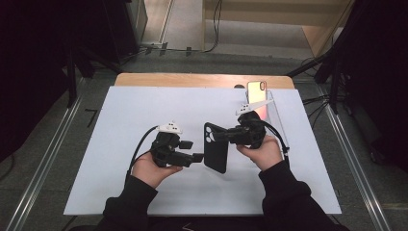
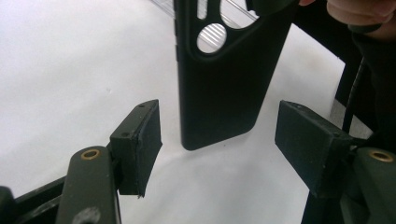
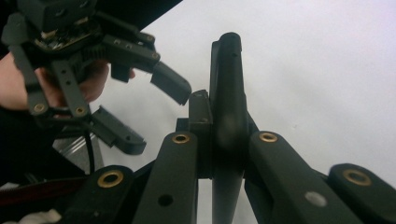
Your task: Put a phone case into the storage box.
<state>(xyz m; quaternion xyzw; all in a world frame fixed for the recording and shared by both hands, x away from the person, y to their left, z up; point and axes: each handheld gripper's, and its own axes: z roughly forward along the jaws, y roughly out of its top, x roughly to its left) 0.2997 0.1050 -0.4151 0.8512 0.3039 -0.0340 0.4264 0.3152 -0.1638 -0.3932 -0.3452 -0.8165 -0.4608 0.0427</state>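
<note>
Right gripper point(image 1: 230, 135) clamping black phone case point(image 1: 215, 148).
Left gripper point(image 1: 198, 150) gaping empty, case's lower end hanging upright just ahead between its jaws.

Bare white table point(image 1: 144, 115) is lying open to the left and front, while the black phone case point(image 1: 215, 148) is hanging between both grippers and a phone point(image 1: 256, 94) on its clear stand point(image 1: 276, 113) is blocking the far right.
</note>
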